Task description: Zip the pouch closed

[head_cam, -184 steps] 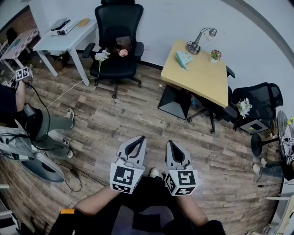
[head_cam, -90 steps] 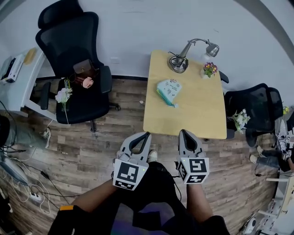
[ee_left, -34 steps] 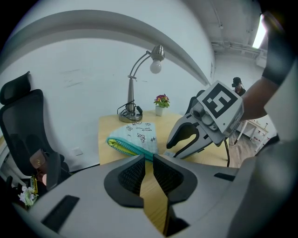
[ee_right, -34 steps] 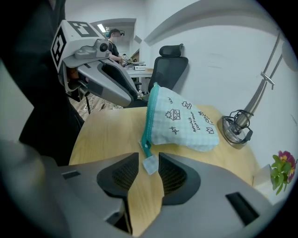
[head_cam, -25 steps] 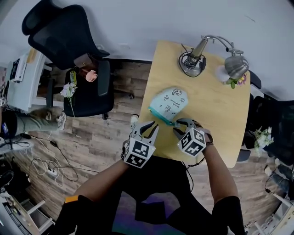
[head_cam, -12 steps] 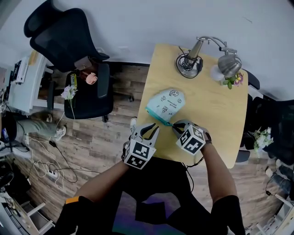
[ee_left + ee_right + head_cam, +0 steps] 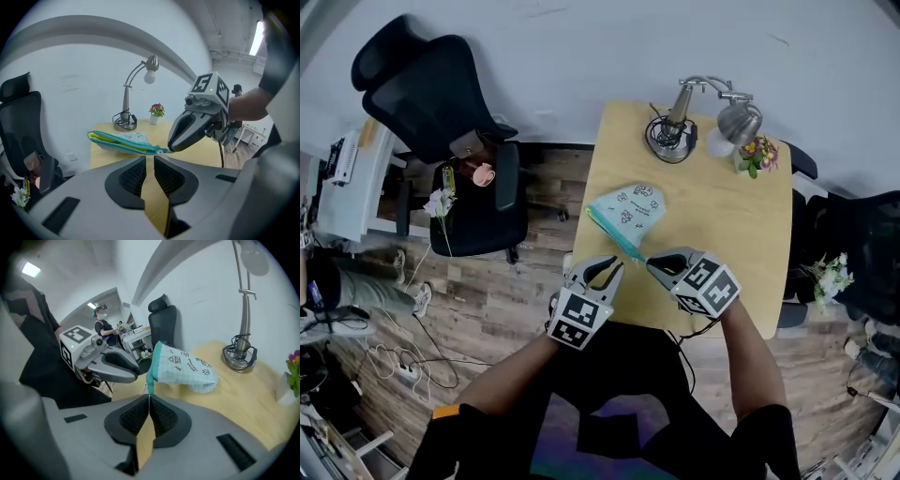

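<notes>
A pale blue pouch [image 7: 630,210] with printed doodles and a teal zipper lies on the yellow table [image 7: 722,234]. Its near end hangs lifted off the wood [image 7: 187,366]. My right gripper [image 7: 651,264] is closing, and its pads pinch the zipper's near end [image 7: 150,380]. In the left gripper view the zipper [image 7: 119,140] runs as a teal and yellow line to the right gripper's tips [image 7: 170,149]. My left gripper [image 7: 606,269] hovers just left of them, off the table's front edge. Its jaws [image 7: 149,157] stand narrowly apart with nothing between.
A desk lamp [image 7: 675,131] and a small flower pot [image 7: 753,150] stand at the table's far edge. A black office chair [image 7: 441,103] holding a bag is at the left. Another black chair [image 7: 848,253] stands at the right. Cables [image 7: 394,356] lie on the wood floor.
My right gripper has shut on the zipper's near end and risen, lifting that end of the pouch off the table. My left gripper has come up slightly beside it.
</notes>
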The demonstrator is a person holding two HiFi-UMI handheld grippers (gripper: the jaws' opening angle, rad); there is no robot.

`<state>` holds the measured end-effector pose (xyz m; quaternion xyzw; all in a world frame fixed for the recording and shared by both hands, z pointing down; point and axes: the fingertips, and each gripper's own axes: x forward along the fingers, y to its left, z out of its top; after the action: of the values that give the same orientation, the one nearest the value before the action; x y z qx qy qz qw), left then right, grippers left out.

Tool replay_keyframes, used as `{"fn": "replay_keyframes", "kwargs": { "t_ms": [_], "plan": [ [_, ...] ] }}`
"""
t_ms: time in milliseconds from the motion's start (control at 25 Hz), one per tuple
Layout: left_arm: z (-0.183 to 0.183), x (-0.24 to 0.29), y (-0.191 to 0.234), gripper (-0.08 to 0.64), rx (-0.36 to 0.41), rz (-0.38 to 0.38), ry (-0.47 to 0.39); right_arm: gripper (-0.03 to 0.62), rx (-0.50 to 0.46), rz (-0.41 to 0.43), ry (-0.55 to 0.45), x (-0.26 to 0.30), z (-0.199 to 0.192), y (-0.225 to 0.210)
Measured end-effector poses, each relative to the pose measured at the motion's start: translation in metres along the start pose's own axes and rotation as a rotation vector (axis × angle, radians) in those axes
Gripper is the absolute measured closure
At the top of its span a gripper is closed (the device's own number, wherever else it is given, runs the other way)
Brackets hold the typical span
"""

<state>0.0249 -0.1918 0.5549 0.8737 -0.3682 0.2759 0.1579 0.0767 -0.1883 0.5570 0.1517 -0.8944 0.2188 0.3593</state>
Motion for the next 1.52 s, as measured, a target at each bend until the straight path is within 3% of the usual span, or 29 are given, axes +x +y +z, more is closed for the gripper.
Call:
{"fn": "replay_keyframes", "kwargs": {
  "t_ms": [200, 440, 640, 880, 1040, 1240, 1520],
  "plan": [
    [0.030, -0.012, -0.013, 0.464, 0.027, -0.043, -0.070, 0.569, 0.013, 0.007, -0.079, -0.026, 0.027, 0.011],
    [0.055, -0.023, -0.029, 0.405, 0.183, -0.041, -0.106, 0.571, -0.006, 0.011, -0.120, -0.045, 0.047, 0.028],
    [0.051, -0.027, -0.037, 0.405, 0.263, -0.032, -0.101, 0.571, -0.020, 0.028, -0.137, -0.057, 0.054, 0.043],
    [0.060, -0.034, -0.037, 0.406, 0.277, -0.007, -0.135, 0.571, -0.049, 0.025, -0.122, -0.067, 0.051, 0.051],
    [0.070, -0.036, -0.043, 0.408, 0.330, -0.018, -0.154, 0.571, -0.049, 0.018, -0.112, -0.069, 0.045, 0.050],
    [0.078, -0.036, -0.050, 0.471, 0.366, -0.032, -0.173, 0.571, -0.061, 0.018, -0.102, -0.070, 0.040, 0.051],
    [0.081, -0.031, -0.058, 0.499, 0.396, -0.059, -0.163, 0.571, -0.068, 0.015, -0.100, -0.070, 0.037, 0.049]
  ]
}}
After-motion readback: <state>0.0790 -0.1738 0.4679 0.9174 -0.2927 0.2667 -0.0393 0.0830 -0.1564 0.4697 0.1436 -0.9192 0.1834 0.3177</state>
